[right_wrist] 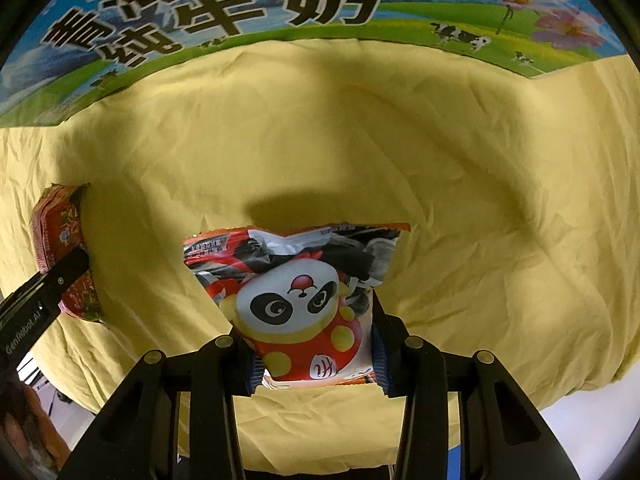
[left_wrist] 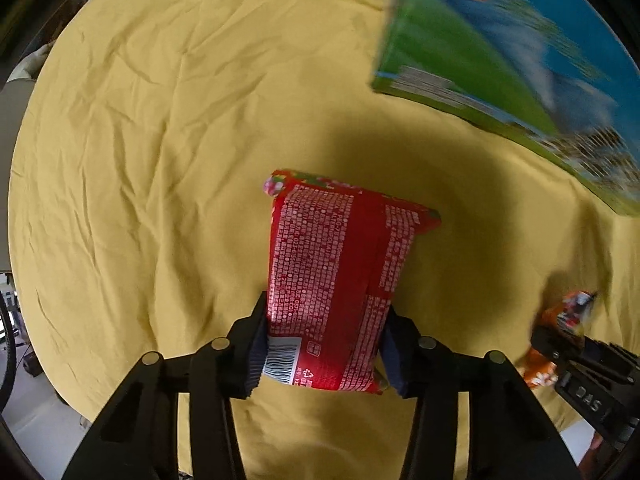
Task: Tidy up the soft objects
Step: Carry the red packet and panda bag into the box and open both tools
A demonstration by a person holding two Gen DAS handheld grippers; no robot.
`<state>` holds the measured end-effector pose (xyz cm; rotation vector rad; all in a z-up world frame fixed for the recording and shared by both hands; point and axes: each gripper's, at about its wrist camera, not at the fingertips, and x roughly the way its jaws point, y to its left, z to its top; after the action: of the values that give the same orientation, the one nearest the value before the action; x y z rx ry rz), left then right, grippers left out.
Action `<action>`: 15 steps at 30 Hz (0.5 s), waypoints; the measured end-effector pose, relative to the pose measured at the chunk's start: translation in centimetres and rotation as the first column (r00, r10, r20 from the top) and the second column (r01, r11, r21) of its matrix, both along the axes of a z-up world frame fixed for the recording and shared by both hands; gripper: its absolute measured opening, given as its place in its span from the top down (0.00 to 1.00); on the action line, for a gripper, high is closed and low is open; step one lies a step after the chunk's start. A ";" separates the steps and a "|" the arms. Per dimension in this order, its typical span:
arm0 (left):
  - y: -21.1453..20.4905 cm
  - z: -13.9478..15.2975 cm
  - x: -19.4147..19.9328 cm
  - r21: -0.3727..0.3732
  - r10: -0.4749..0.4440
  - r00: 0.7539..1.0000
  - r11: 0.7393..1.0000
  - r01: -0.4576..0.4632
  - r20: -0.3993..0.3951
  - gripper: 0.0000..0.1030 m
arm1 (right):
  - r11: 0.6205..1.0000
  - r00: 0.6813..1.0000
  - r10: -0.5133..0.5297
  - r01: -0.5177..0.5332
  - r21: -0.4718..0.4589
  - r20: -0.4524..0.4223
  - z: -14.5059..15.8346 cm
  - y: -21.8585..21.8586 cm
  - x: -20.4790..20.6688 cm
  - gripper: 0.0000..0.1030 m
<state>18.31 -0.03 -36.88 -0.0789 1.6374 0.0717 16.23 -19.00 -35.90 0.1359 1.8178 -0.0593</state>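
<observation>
Soft snack packets are hanging in both grippers above the yellow cloth [left_wrist: 160,160]. On the left, the left gripper [left_wrist: 322,344] is pinching the red packet [left_wrist: 340,276] by its lower sides, both pads pressing into the wrapper, and most of the packet is sticking out beyond the fingers. That grip is looking risky: the film is slick and air-filled, so it could be slipping out or twisting if the hand swings fast, and a harder squeeze could be bursting it. To the right, the right gripper [right_wrist: 316,360] is clamping the panda packet [right_wrist: 300,300] near its bottom edge, the top flopping loose (same slipping hazard). Farther off, the milk carton box [right_wrist: 240,12] is standing on the cloth, its printed side facing the cameras. Its opening is out of view, so I cannot tell what it is holding.
</observation>
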 end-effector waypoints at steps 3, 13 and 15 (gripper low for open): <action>-1.5 1.3 -1.0 -0.037 -0.013 1.000 0.999 0.014 0.012 0.57 | 1.000 0.999 0.024 -0.025 0.013 0.025 1.5 0.5 -0.3 0.63; -5.4 10.9 -2.5 -0.144 -0.053 0.986 0.987 0.076 0.160 0.57 | 0.993 0.981 0.071 -0.087 0.080 0.181 12.5 0.1 -0.3 0.63; -6.0 13.3 -2.1 -0.176 -0.051 0.980 0.981 0.086 0.194 0.57 | 0.992 0.975 0.064 -0.086 0.095 0.213 14.7 -0.3 0.0 0.63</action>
<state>16.20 -6.00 -23.55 -0.1654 1.4519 -0.1373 16.18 -19.34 -21.17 0.1416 1.6131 0.0998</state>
